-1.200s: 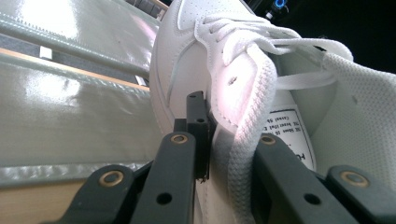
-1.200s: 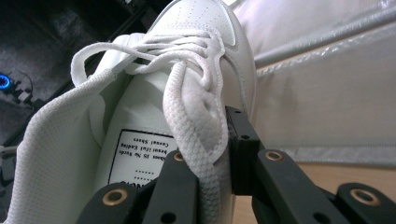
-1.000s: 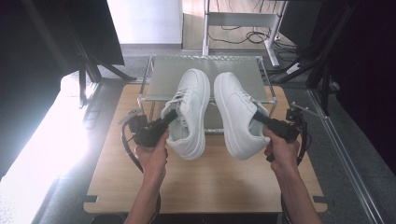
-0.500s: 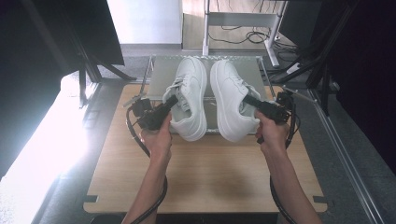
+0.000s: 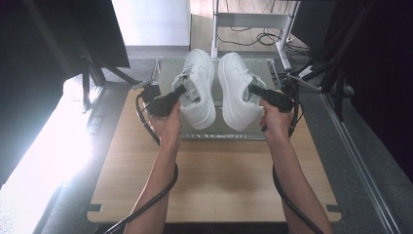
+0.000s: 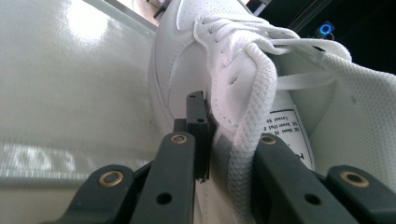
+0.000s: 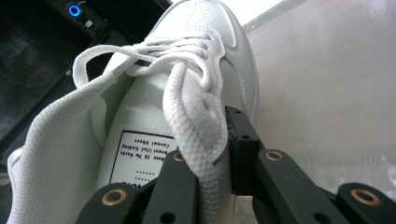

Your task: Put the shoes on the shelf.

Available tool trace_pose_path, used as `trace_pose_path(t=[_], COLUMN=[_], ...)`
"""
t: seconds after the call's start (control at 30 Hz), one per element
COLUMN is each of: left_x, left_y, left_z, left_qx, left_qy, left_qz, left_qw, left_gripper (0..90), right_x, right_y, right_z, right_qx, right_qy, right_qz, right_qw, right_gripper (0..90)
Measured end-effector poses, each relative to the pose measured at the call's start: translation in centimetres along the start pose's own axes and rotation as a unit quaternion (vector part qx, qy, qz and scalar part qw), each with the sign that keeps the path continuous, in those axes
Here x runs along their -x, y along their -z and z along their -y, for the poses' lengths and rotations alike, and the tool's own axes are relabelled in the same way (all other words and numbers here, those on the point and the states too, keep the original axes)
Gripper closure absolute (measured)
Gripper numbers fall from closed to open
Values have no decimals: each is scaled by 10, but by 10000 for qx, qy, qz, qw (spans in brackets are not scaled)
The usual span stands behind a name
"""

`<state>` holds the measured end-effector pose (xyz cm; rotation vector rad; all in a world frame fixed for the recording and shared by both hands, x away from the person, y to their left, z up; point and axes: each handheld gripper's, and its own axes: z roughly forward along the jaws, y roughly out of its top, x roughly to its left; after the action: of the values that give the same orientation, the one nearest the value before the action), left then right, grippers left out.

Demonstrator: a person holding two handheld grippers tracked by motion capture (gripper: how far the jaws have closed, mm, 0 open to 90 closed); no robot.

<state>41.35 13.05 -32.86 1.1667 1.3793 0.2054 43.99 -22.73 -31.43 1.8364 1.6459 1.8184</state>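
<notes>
**White sneakers held side by side above the shelf**

Pale wood grain covers the table (image 5: 214, 180) nearest me, bare between the person's two forearms reaching in from the near edge. Past that, the left gripper (image 5: 179, 91) is clamped on the side wall of the left sneaker (image 5: 198, 87), one jaw outside the leather and one inside beside the lace. The right gripper (image 5: 254, 89) pinches the right sneaker (image 5: 235, 90) the same way, at the collar next to its lace. Both shoes hang in the air, toes pointing away, close together but apart, over the grey metal shelf (image 5: 219, 131) at the table's far end. Beyond it stands a white desk frame (image 5: 253, 22) with cables on the floor.
</notes>
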Motion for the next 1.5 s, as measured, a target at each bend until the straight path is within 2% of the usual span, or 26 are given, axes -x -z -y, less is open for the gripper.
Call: trace_pose_path(t=[0.1, 0.3, 0.43, 0.67, 0.73, 0.77, 0.9, 1.07, 1.13, 1.3, 1.4, 1.5], left_x=[-2, -6, -7, -4, -4, -3, -1, 5, 4, 2, 5, 11], left_y=[-9, -30, -39, -49, -52, -54, -60, -65, -65, -68, -71, -74], left_z=[-6, -16, -20, -29, -32, -33, -36, -38, -39, -40, -40, -40], left_qx=[-60, -121, -173, -259, -319, -336, -440, -561, -582, -607, -648, -728], left_qy=[-6, 122, 144, -3, -62, -78, -135, -315, -319, -301, -396, -521], left_qz=[-37, -91, -102, -274, -373, -392, -413, -510, -493, -381, -349, -431], left_qw=[10000, 9998, 9997, 9993, 9988, 9986, 9981, 9966, 9966, 9970, 9965, 9951], left_gripper=[840, 840, 839, 839, 838, 837, 830, 810, 801, 747, 698, 656], right_x=[0, 1, 2, 5, 6, 6, 4, 1, 0, 2, -1, -6], right_y=[-7, -21, -30, -44, -47, -49, -55, -60, -61, -64, -66, -71], right_z=[-6, -19, -25, -32, -33, -34, -37, -37, -37, -39, -40, -40], right_qx=[22, 83, 113, 85, 77, 76, 57, 63, 36, -25, -96, -182], right_qy=[-30, -70, -102, -47, -43, -84, -2, 55, 166, 162, 224, 358], right_qz=[59, 168, 295, 542, 556, 555, 601, 608, 649, 540, 512, 499], right_qw=[10000, 9998, 9994, 9985, 9984, 9984, 9982, 9981, 9977, 9984, 9984, 9979], right_gripper=[832, 832, 831, 830, 828, 827, 818, 779, 771, 730, 692, 661])
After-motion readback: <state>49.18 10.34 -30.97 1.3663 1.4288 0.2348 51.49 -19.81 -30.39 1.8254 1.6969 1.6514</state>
